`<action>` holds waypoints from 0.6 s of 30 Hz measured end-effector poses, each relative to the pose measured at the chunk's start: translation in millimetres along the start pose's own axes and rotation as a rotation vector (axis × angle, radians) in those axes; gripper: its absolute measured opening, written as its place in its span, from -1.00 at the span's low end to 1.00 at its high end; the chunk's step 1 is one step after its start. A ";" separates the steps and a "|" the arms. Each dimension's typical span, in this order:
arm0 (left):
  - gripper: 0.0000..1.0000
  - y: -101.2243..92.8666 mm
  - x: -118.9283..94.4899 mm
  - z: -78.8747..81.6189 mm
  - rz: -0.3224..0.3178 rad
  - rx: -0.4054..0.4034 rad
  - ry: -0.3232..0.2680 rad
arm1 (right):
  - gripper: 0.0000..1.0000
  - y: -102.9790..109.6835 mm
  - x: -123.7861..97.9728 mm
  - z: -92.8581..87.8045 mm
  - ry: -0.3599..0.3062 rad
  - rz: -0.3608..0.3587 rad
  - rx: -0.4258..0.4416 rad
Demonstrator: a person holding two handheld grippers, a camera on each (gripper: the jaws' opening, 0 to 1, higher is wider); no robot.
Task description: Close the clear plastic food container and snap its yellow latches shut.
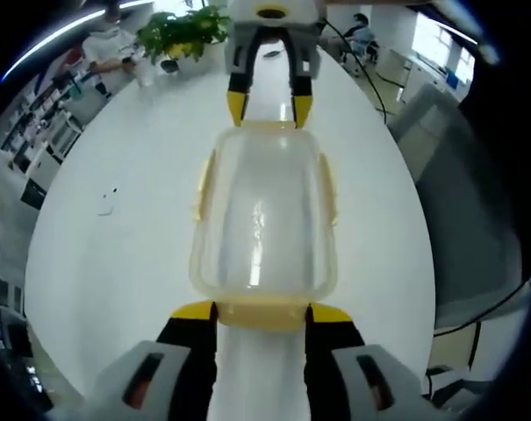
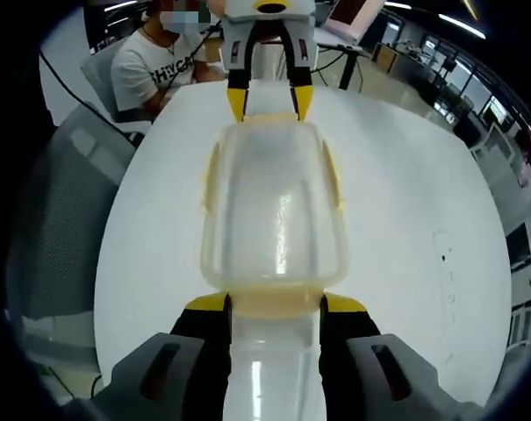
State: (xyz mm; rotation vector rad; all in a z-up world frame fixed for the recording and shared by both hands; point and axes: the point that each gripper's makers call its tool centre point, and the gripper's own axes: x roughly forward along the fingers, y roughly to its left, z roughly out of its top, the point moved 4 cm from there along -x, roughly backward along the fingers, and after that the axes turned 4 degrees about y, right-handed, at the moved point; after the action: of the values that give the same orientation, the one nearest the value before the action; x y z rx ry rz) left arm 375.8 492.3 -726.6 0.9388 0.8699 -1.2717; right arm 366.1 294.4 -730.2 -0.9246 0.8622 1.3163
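A clear plastic container with its lid on lies on the round white table, long axis running between my two grippers. Yellow latches run along both long sides and stand slightly out. My left gripper is open, its yellow tips flanking the near end latch. The right gripper faces it at the far end, open, tips at the container's edge. In the right gripper view the same container lies between the open right gripper and the left gripper.
A potted plant stands at the table's far edge, with a person behind it. A grey chair sits beside the table. In the right gripper view a seated person and another grey chair border the table.
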 end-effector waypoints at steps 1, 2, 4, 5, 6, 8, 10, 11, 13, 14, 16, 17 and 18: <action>-0.34 -0.1 0.1 0.9 -0.001 -0.001 -0.003 | -0.29 -0.2 -0.6 -1.1 -0.001 -0.001 0.002; -0.34 -0.3 0.2 1.9 -0.002 -0.002 -0.006 | -0.29 -0.4 -1.3 -3.0 -0.003 -0.001 0.004; -0.34 -1.1 0.5 6.1 0.001 0.000 -0.012 | -0.29 -0.8 -2.2 -5.5 -0.002 -0.004 0.005; -0.34 -1.0 0.9 8.9 0.002 0.003 -0.014 | -0.29 -0.9 -2.7 -7.6 -0.001 -0.005 0.006; -0.34 -0.6 1.3 10.6 0.004 0.004 -0.015 | -0.29 -1.1 -3.2 -9.2 -0.001 -0.006 0.006; -0.34 -0.5 2.5 15.1 0.006 0.006 -0.020 | -0.29 -1.8 -5.0 -13.5 0.001 -0.010 0.006; -0.34 -1.1 3.9 20.0 0.006 0.006 -0.028 | -0.29 -1.3 -7.3 -18.5 0.003 -0.013 0.007; -0.34 -1.3 4.8 21.3 0.006 0.005 -0.029 | -0.29 -1.1 -8.6 -21.3 0.001 -0.013 0.008; -0.34 -1.8 7.0 26.1 0.009 0.006 -0.030 | -0.29 -0.9 -10.4 -25.8 -0.001 -0.013 0.010; -0.34 -2.6 8.2 28.9 0.007 0.005 -0.028 | -0.29 -0.5 -10.8 -27.5 -0.001 -0.012 0.011; -0.34 -4.1 9.9 33.8 0.002 0.009 -0.030 | -0.29 0.3 -10.4 -31.7 0.006 -0.008 0.013; -0.34 -4.7 10.5 35.6 0.001 0.009 -0.031 | -0.29 0.5 -10.2 -33.7 0.009 -0.007 0.013; -0.34 -4.9 11.2 37.0 0.000 0.009 -0.031 | -0.29 0.5 -10.3 -36.4 0.010 -0.007 0.015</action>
State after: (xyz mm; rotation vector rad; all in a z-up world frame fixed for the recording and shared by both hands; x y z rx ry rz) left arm 372.7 453.6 -723.3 0.9239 0.8407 -1.2880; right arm 364.8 256.9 -735.3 -0.9227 0.8753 1.2987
